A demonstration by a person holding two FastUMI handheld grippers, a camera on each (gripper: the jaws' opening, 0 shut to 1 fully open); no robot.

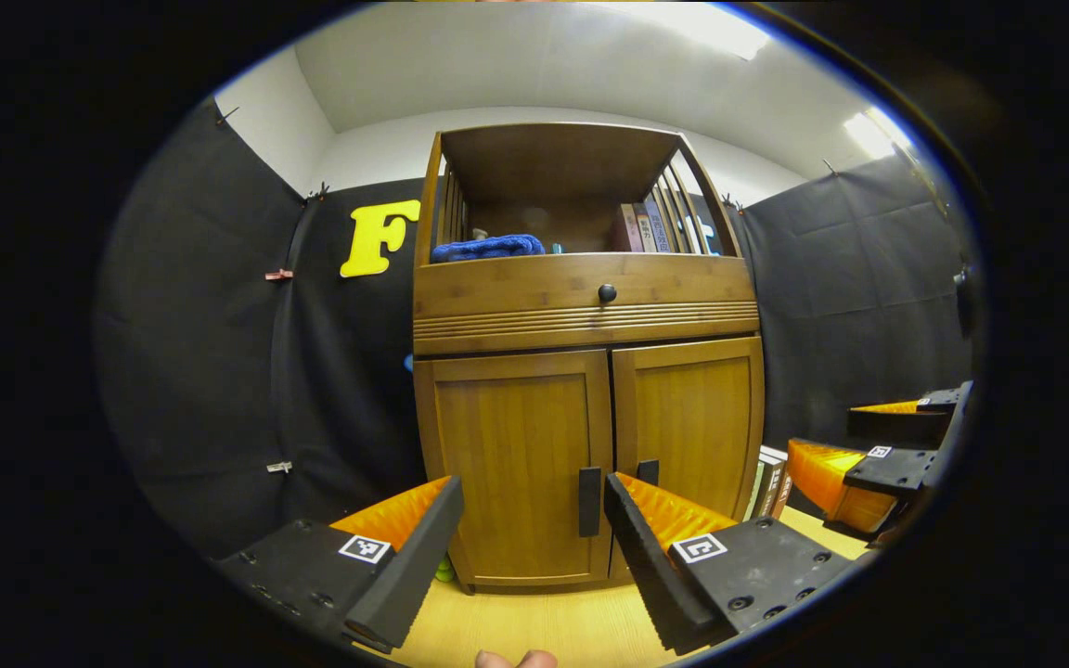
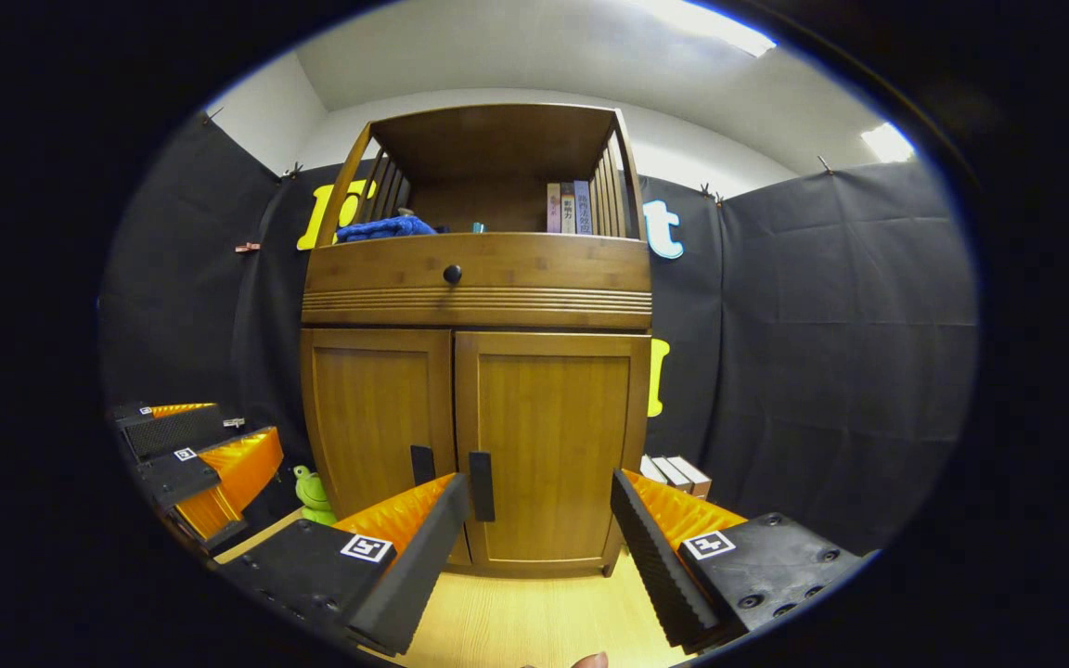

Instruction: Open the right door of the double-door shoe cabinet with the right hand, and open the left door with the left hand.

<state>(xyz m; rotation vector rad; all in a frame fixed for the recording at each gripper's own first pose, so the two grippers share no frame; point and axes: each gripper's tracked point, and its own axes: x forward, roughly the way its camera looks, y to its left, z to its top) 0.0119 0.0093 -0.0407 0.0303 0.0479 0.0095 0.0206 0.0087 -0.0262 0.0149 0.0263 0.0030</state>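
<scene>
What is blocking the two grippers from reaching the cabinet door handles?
Nothing visible. Both doors are shut. The left gripper is open with the left handle showing between its fingers, and the right gripper is open just short of the right handle. Only bare floor lies between.

The brown wooden double-door shoe cabinet [image 2: 476, 371] is standing on the pale wooden table [image 2: 534, 622], before the booth wall. A blue folded cloth [image 2: 384, 227] is lying on its open top shelf, left of upright books [image 2: 569, 207]. Both grippers are hovering before the closed doors.
</scene>
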